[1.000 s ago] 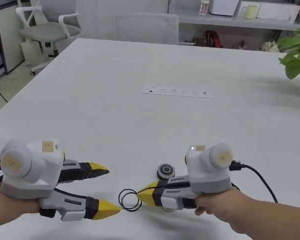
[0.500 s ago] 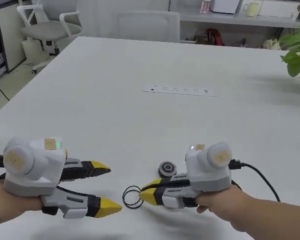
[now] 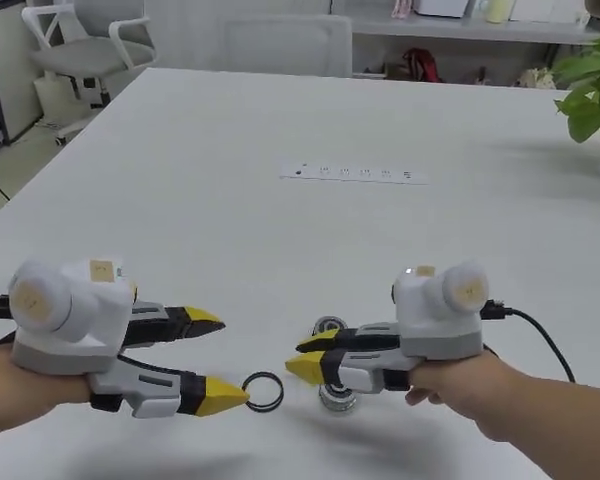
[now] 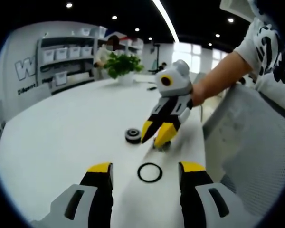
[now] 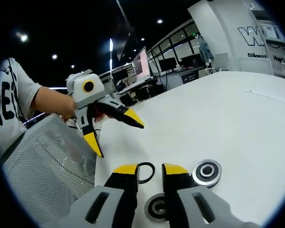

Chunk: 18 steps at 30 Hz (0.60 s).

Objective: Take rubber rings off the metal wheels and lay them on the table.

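- Black rubber ring lies flat on the table, just off your left gripper, its jaws spread wide and empty.
- Your right gripper, jaws narrowly parted, hovers by the metal wheels, probably lining up the next one.

- An office: white meeting table, power strip at 12 o'clock.
- At 11 o'clock a swivel chair, at 2 o'clock a potted plant.
- Rows of desk monitors, storage shelves.
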Available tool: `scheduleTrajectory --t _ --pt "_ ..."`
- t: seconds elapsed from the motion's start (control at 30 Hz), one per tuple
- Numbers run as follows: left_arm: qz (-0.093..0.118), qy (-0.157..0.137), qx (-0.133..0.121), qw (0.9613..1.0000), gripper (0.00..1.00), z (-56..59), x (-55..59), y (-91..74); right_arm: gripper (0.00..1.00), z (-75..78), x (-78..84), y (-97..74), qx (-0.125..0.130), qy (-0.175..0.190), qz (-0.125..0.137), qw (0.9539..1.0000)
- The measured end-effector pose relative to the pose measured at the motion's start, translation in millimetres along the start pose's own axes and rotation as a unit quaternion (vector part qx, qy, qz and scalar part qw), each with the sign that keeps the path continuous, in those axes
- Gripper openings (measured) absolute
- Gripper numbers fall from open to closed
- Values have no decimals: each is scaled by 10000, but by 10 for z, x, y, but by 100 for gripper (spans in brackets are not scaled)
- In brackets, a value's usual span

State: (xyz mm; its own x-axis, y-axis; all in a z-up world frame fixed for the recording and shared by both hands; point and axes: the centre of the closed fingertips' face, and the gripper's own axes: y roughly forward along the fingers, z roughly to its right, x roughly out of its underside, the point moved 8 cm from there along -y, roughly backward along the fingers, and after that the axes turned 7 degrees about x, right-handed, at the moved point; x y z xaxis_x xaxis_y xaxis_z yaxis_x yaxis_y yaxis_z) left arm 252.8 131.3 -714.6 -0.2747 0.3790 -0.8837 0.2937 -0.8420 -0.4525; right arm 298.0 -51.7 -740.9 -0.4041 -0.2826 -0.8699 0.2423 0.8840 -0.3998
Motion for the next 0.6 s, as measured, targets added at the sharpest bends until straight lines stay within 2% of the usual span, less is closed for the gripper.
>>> scheduleTrajectory --t 0.17,0.37,0.6 --pt "66 -8 33 10000 55 -27 -74 69 18 123 -53 -160 153 49 224 9996" --pt "106 24 84 9999 54 -64 -142 154 18 280 -80 -300 383 86 347 9986" --pt "137 43 157 9998 52 -109 -196 268 19 428 -6 -402 653 -10 275 9975"
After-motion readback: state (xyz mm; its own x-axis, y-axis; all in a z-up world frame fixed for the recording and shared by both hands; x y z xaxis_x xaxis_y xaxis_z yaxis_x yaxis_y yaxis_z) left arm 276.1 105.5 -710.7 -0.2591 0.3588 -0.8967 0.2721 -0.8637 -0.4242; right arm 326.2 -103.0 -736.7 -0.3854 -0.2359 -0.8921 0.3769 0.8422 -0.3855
